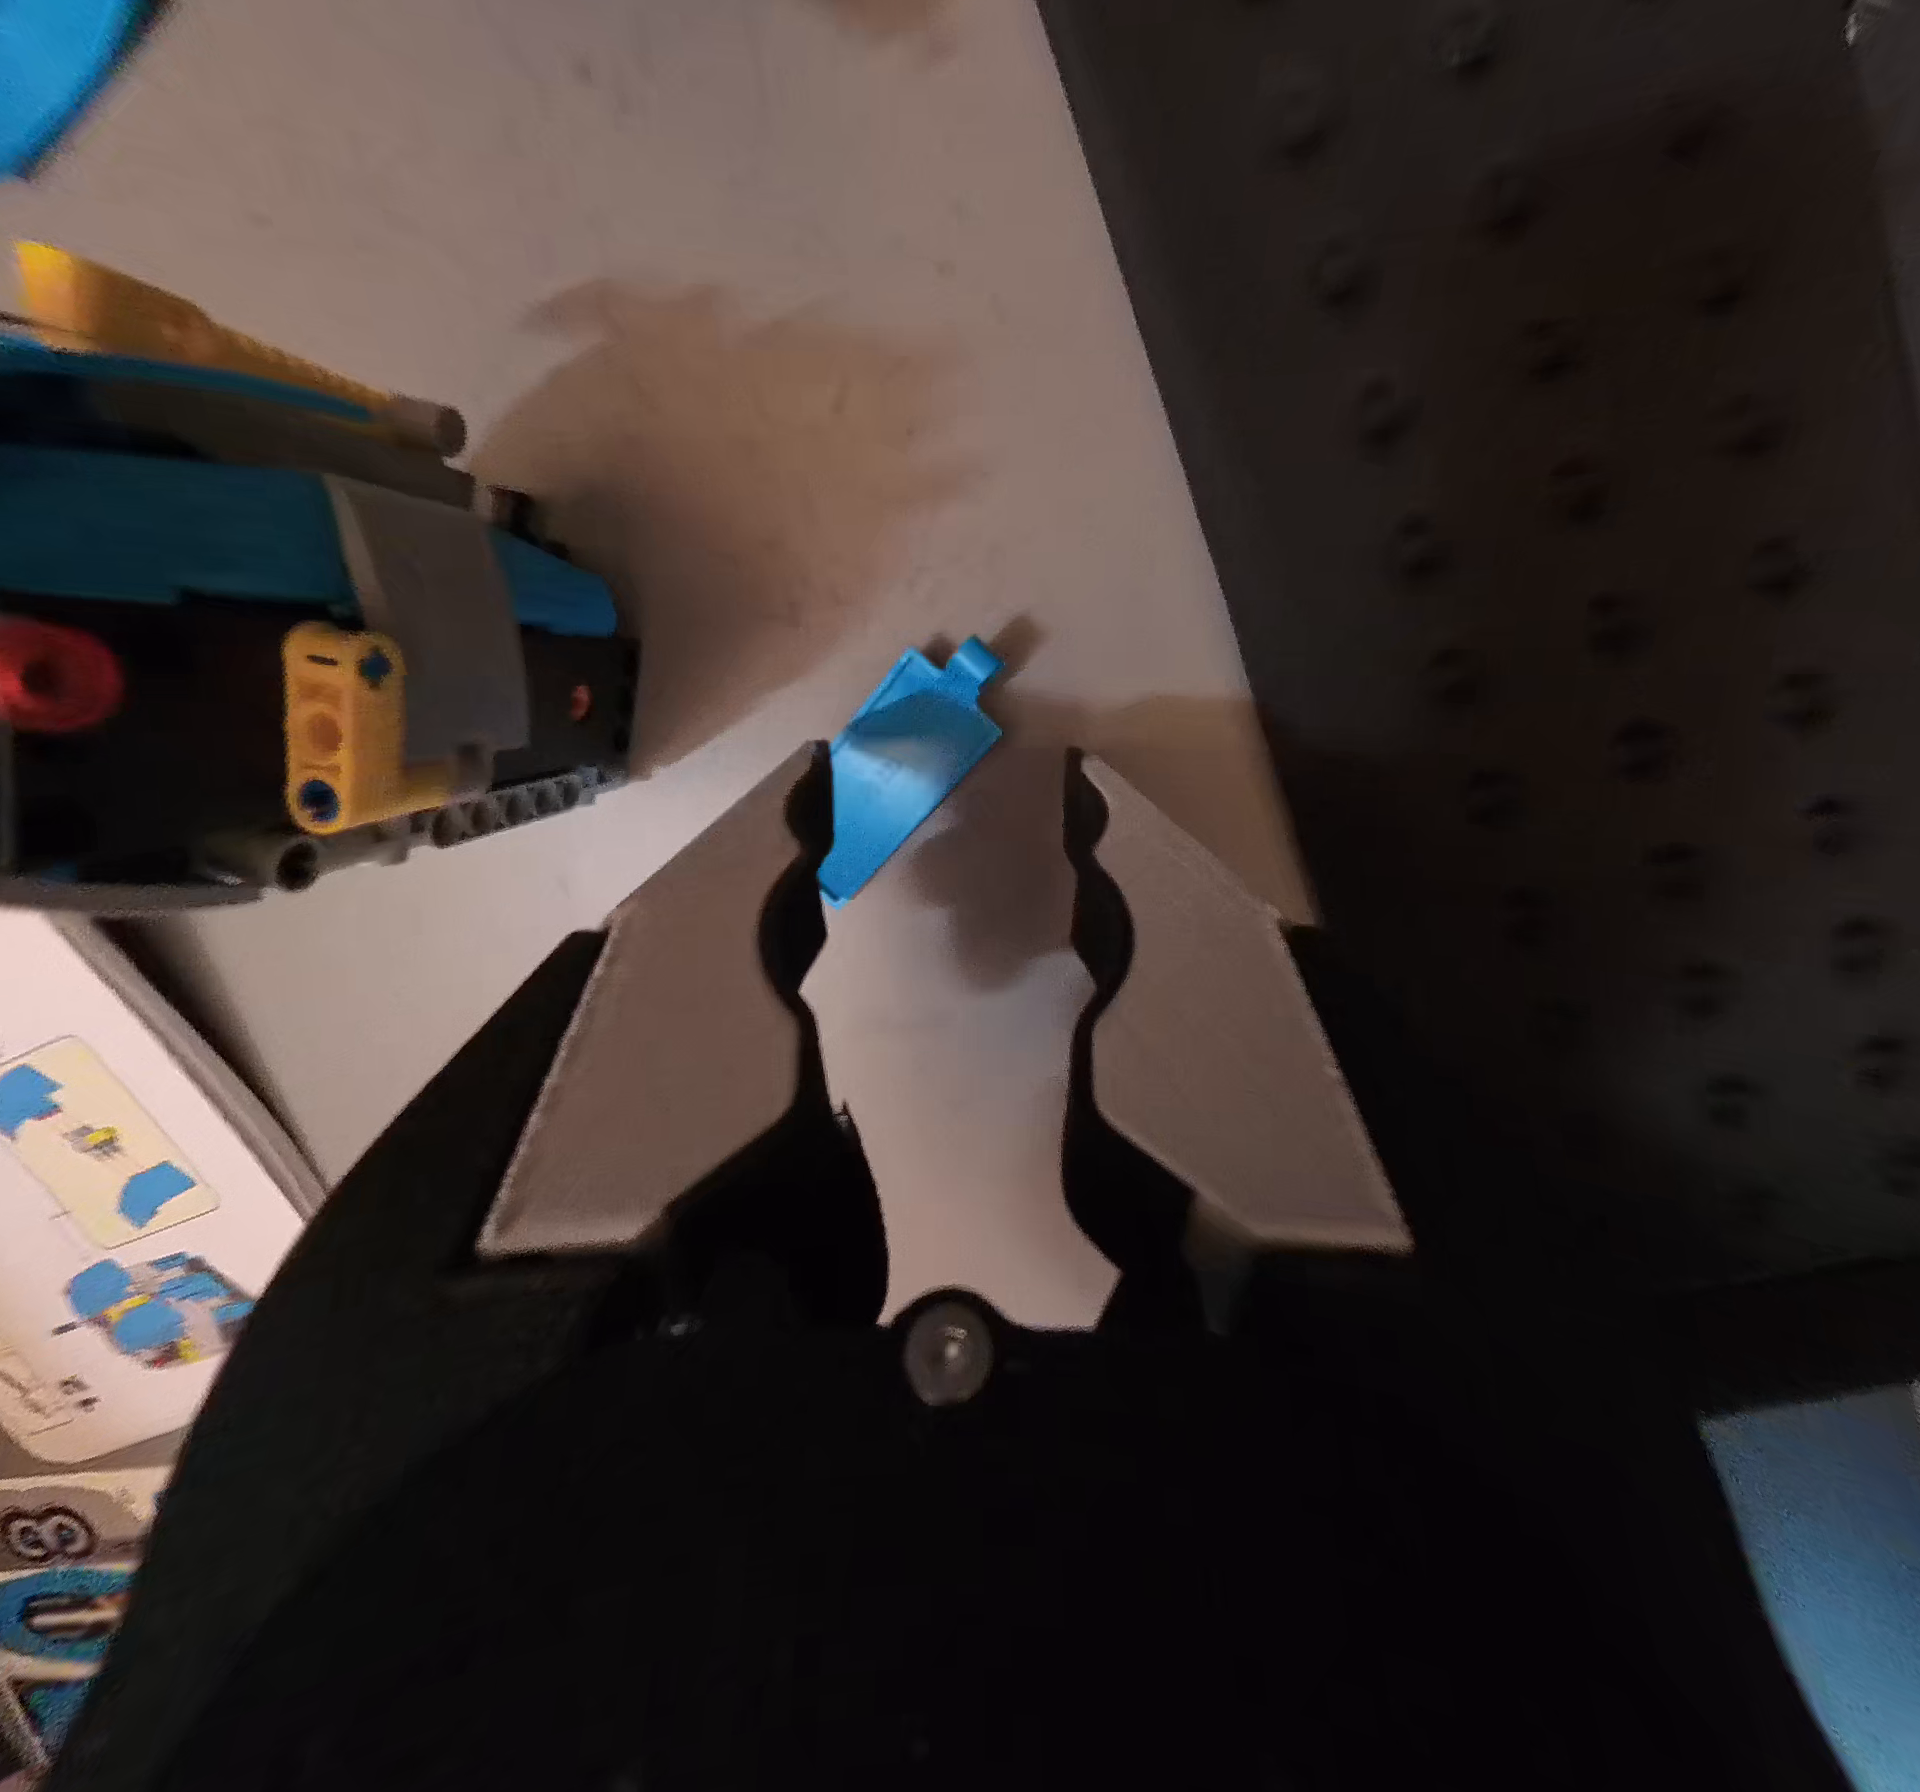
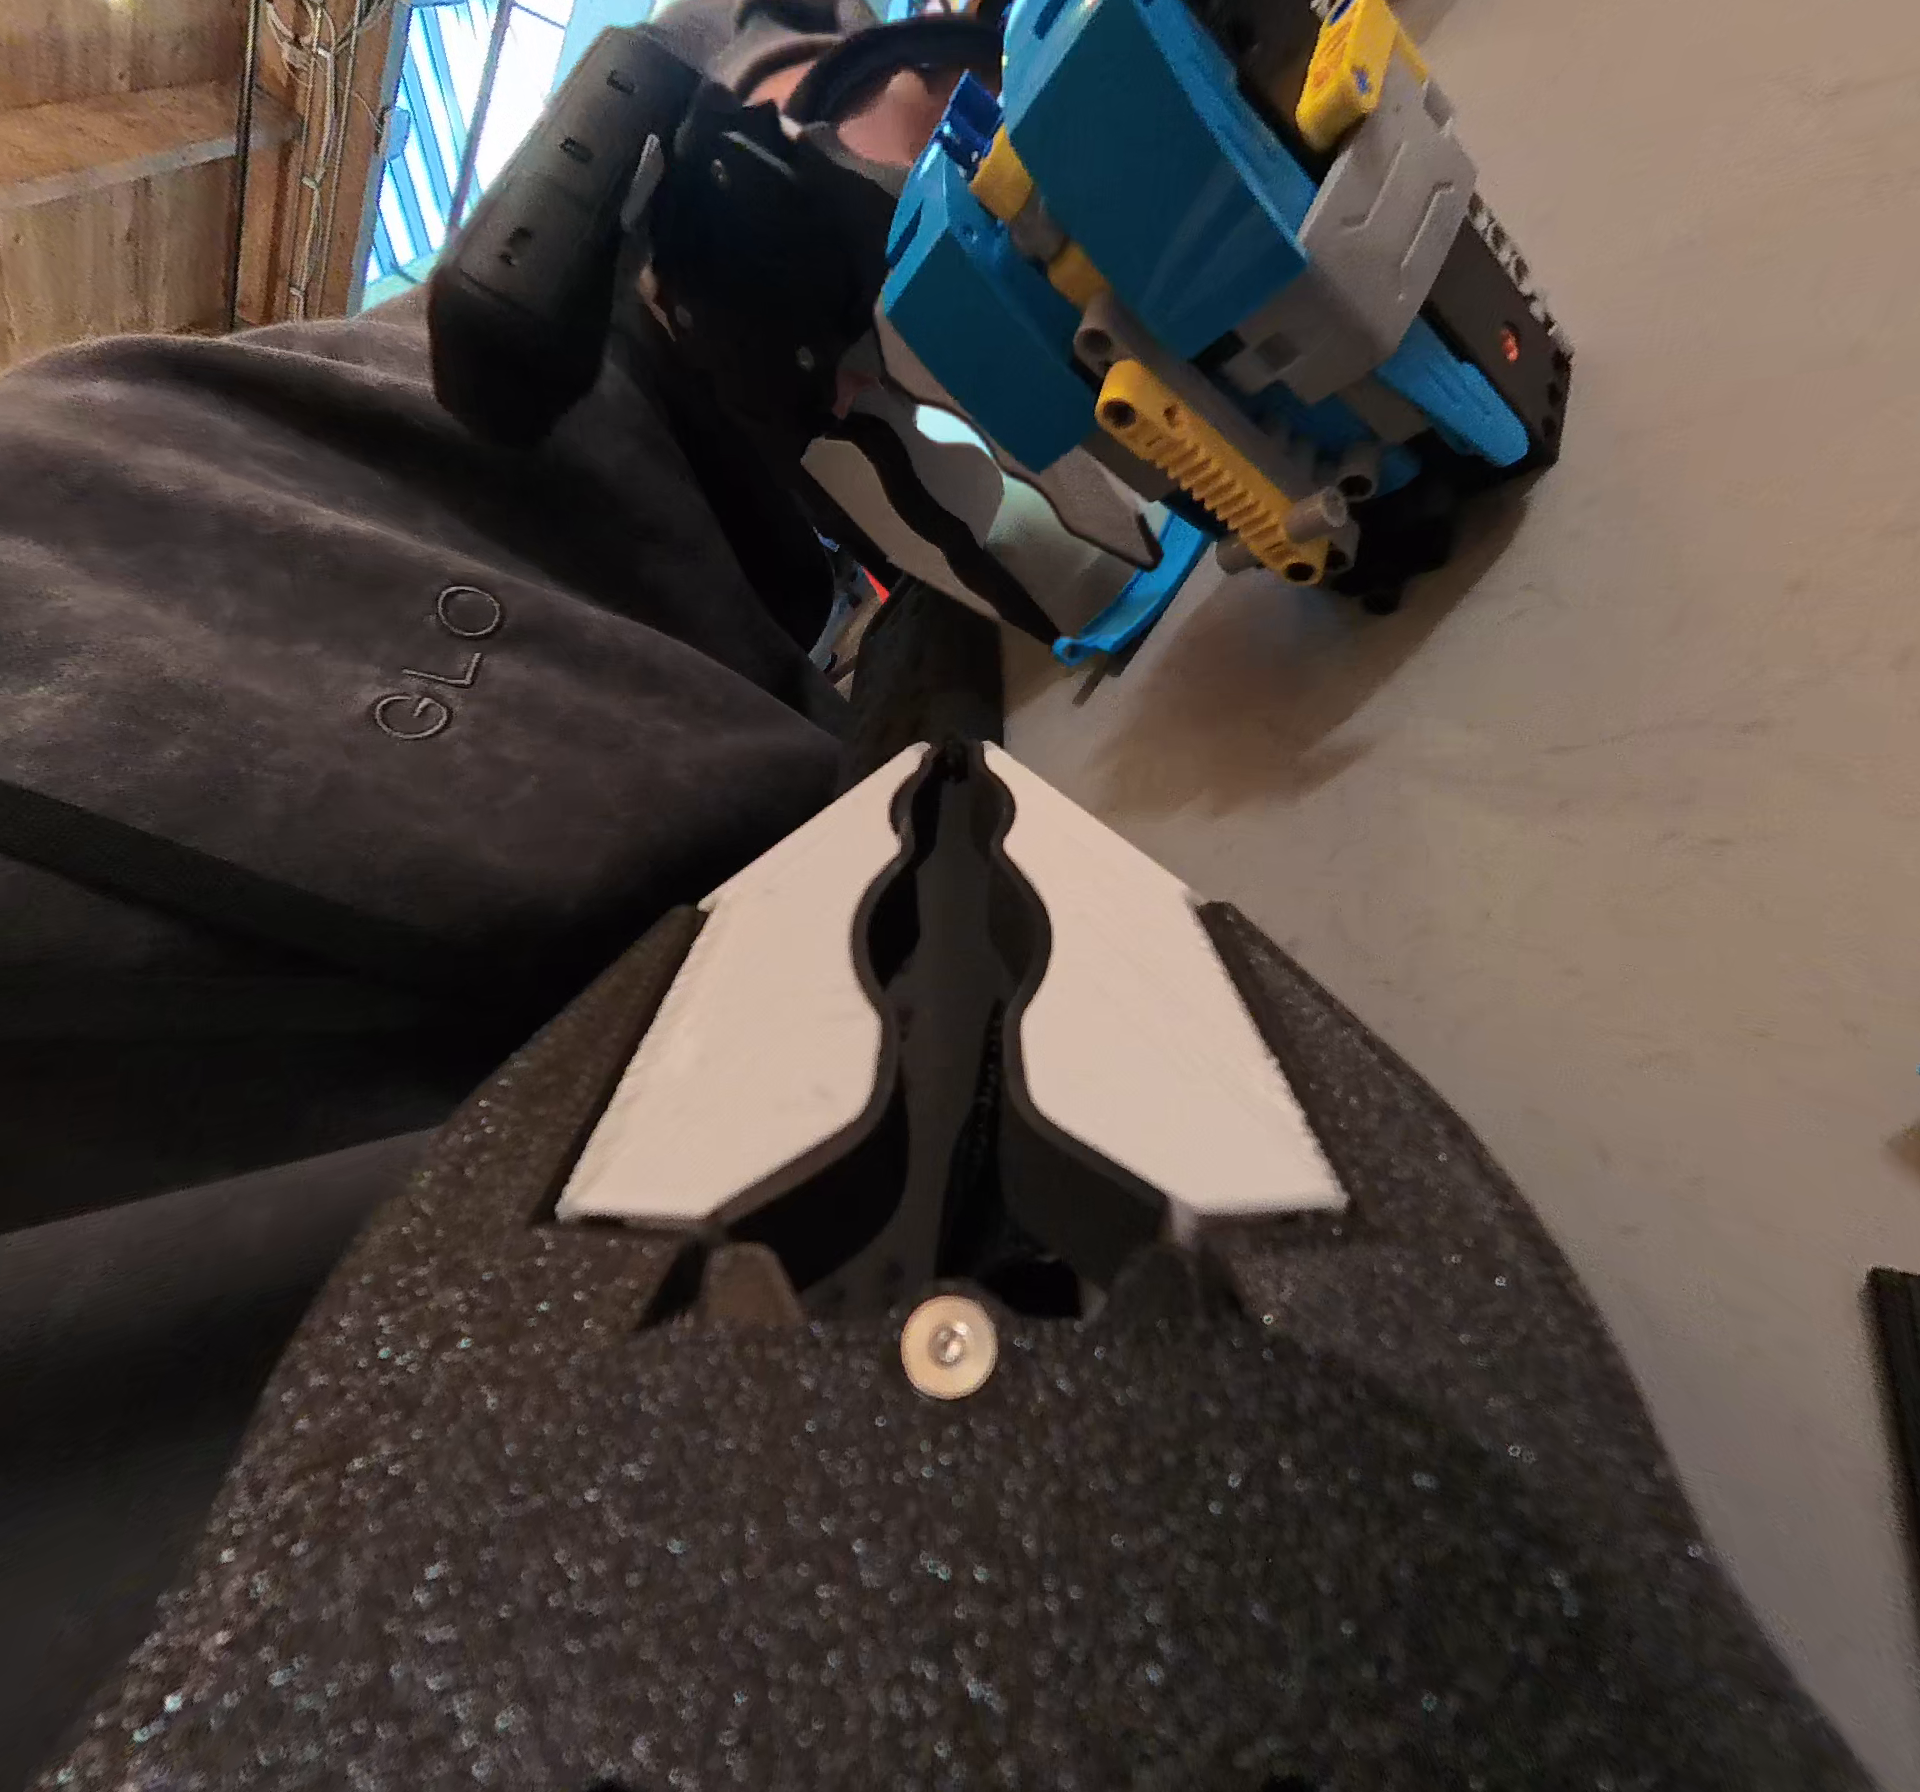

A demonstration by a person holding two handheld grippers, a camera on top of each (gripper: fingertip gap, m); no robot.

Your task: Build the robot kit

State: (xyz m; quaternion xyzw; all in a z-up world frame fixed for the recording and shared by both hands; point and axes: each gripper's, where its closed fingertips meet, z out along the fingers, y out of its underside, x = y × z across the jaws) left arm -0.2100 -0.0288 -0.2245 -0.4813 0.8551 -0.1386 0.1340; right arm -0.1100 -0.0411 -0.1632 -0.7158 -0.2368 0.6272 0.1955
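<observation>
The pale worktop point(image 1: 727, 184) fills the upper left of the left wrist view, its edge running from 12 o'clock down toward 4 o'clock against a dark studded surface point(image 1: 1558, 392). At 9 o'clock on the worktop stands a brick-built model point(image 1: 312, 662) in blue, black, grey and yellow; in the right wrist view it sits at 1 o'clock point(image 2: 1226, 215). A printed instruction booklet point(image 1: 114, 1254) lies at 8 o'clock. A person's dark grey sleeve point(image 2: 312, 703) fills 9 o'clock in the right wrist view. The left hand-held gripper point(image 1: 948, 776) stands wide apart, and a small flat blue piece point(image 1: 904, 771) lies on the worktop touching or just beside its left fingertip. The right hand-held gripper point(image 2: 954, 755) is closed, fingertips meeting, with nothing seen between them.
</observation>
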